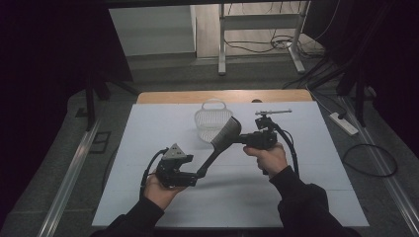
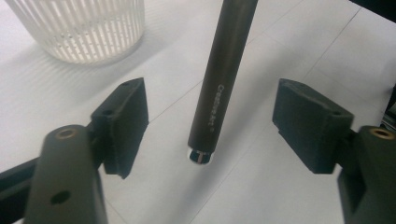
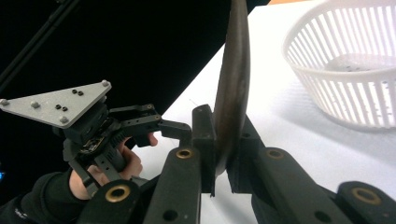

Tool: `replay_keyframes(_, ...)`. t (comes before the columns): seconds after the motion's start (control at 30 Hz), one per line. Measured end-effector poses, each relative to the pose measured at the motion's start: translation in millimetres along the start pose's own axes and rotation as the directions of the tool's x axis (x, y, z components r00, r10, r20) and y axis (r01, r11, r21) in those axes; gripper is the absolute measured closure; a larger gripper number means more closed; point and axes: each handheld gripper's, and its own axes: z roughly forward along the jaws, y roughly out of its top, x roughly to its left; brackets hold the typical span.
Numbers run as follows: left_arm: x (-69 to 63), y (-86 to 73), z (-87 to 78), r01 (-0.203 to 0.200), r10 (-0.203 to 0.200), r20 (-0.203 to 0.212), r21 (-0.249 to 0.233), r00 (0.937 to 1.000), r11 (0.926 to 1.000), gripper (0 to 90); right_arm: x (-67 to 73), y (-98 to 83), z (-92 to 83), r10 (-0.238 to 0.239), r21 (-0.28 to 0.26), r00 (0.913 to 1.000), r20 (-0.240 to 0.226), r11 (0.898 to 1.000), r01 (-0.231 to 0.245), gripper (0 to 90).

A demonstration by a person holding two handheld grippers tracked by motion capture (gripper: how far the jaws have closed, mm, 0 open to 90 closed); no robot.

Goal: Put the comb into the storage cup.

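Left gripper view: left hand-held gripper (image 2: pixel 208 126) is open around brush handle (image 2: pixel 224 79); right hand-held gripper (image 3: pixel 219 154) must keep clamping the brush head (image 3: pixel 232 84) firmly.

Brush handle (image 2: pixel 219 88): matt dark metal, smooth. Basket (image 3: pixel 345 70): glossy white slotted plastic. Desk (image 1: pixel 163 133): matt white sheet.

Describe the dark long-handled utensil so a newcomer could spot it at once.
On the white table, just in front of the white slotted basket, the utensil spans between the two grippers. The right gripper clamps its broad curved head. Its slim dark handle is the only long dark thing beside the pale basket.
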Motion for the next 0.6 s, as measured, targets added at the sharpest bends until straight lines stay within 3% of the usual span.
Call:
replay_keyframes(0.23, 6.6, -3.2, -5.6, 0.032, -0.032, 0.005, -0.004, 0.9995, 0.9995, 14.0, 3.3, 2.2, -3.3, -0.031, -0.009, 0.999, 0.032, 0.999, 0.032, 83.2)
replay_keyframes(0.33, 10.7, -4.0, -8.5, 0.066, -0.066, 0.017, 0.004, 0.9977, 0.9978, 6.7, 4.7, 3.3, -5.2, -0.038, -0.01, 0.9985, 0.04, 0.999, 0.039, 83.3)
replay_keyframes(0.6, 16.3, -6.7, -18.2, 0.082, -0.083, 0.016, 0.018, 0.9965, 0.9965, 1.6, 6.7, 4.9, -6.4, -0.052, -0.015, 0.9971, 0.056, 0.998, 0.053, 83.2)
